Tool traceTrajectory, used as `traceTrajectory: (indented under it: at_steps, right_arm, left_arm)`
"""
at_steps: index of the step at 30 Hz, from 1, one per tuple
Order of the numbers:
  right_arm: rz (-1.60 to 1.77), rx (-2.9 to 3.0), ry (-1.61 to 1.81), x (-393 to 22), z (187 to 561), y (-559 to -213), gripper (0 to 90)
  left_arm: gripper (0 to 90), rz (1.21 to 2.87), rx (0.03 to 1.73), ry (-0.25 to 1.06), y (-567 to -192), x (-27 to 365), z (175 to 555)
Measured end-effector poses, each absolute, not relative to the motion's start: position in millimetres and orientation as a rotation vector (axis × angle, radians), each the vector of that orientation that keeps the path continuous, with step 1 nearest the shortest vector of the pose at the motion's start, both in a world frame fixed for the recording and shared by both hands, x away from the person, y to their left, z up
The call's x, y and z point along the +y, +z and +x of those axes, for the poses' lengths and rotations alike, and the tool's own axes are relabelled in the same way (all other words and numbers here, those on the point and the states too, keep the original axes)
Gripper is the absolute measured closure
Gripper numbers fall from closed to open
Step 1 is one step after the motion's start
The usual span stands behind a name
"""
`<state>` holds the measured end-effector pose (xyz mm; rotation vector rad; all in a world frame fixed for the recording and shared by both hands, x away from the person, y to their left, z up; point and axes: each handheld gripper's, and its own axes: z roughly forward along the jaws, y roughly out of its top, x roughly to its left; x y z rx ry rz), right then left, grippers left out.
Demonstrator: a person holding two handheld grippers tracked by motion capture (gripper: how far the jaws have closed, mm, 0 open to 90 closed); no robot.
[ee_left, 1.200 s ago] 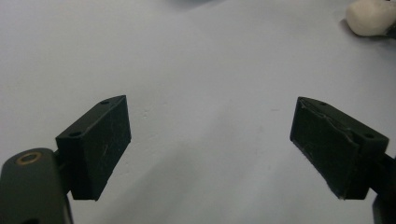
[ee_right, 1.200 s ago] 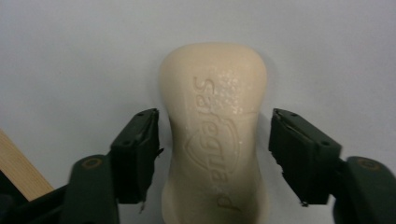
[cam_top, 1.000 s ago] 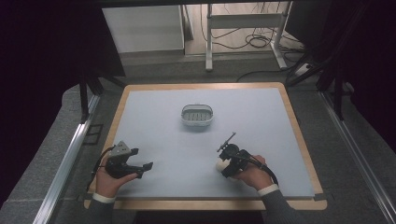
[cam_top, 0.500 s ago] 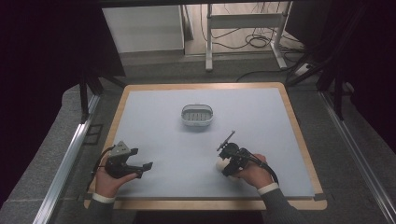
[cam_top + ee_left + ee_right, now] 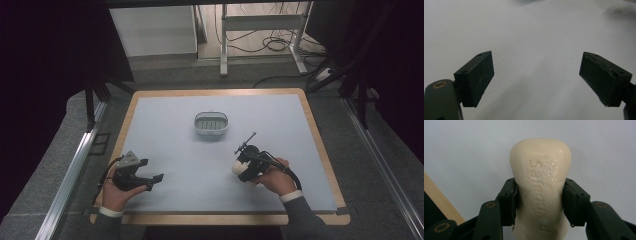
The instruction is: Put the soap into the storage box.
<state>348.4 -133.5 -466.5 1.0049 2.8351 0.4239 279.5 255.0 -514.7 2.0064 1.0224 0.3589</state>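
Right gripper (image 5: 539,202) pinches a cream soap bar (image 5: 541,187) at mid-length, above the pale blue mat (image 5: 165,130), near its front edge. Left gripper (image 5: 536,80): jaws spread, nothing between. Soap dish (image 5: 210,124) sits well apart, farther back.

Pale blue-grey table (image 5: 165,115) with a light wooden rim, dark grey floor (image 5: 50,170) around it, white cabinet (image 5: 152,30) behind — metal frame legs (image 5: 260,22), tangled cables (image 5: 272,45), dim edges.
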Motion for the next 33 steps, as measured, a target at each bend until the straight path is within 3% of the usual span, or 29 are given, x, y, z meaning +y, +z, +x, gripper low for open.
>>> traceTrajectory:
  at_steps: [33]
  right_arm:
    - [0.967,2.782,0.598,-128,403,-425,49.7]
  left_arm:
    - [12.9,2.022,1.019,0.353,-516,253,280]
